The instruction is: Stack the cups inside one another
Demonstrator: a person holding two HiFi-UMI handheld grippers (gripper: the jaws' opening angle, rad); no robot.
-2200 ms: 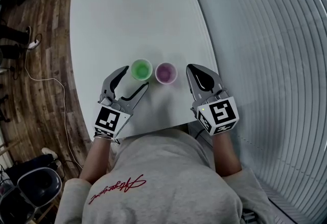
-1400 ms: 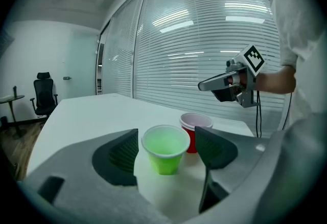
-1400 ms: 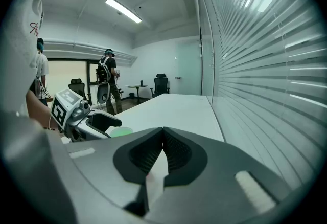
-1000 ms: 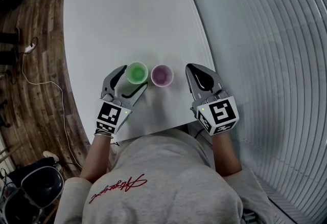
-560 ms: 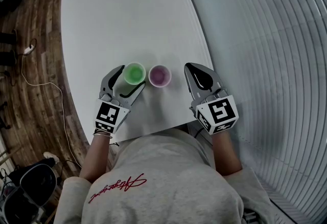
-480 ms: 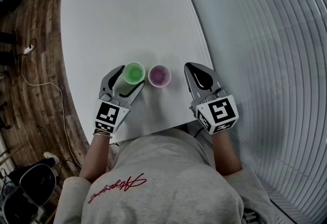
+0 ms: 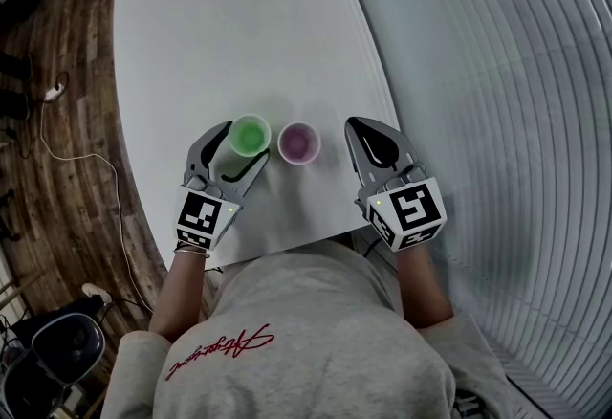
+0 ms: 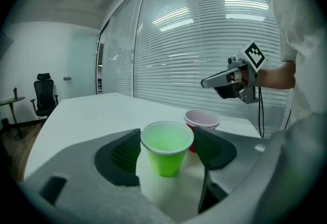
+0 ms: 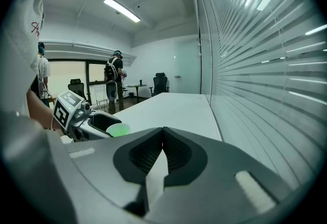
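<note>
A green cup (image 7: 251,135) stands upright near the front of the white table (image 7: 239,25). A pale purple cup (image 7: 298,142) stands just to its right, also upright. My left gripper (image 7: 247,142) has one jaw on each side of the green cup (image 8: 166,146). Its jaws have just been closing, and a thin gap shows at the left pad. The purple cup (image 8: 202,118) is behind the right jaw. My right gripper (image 7: 356,126) hovers shut and empty to the right of the purple cup, apart from it. Its pads (image 9: 163,133) meet.
The table's curved right edge runs along a wall of white blinds (image 7: 497,121). A wooden floor (image 7: 57,121) with a cable lies to the left. The person's grey sweatshirt (image 7: 306,331) is at the table's near edge. People and office chairs stand far across the room (image 9: 115,77).
My left gripper has slid forward until the green cup stands between its jaws, and the jaws have narrowed a little. The right gripper and the purple cup have stayed put.
</note>
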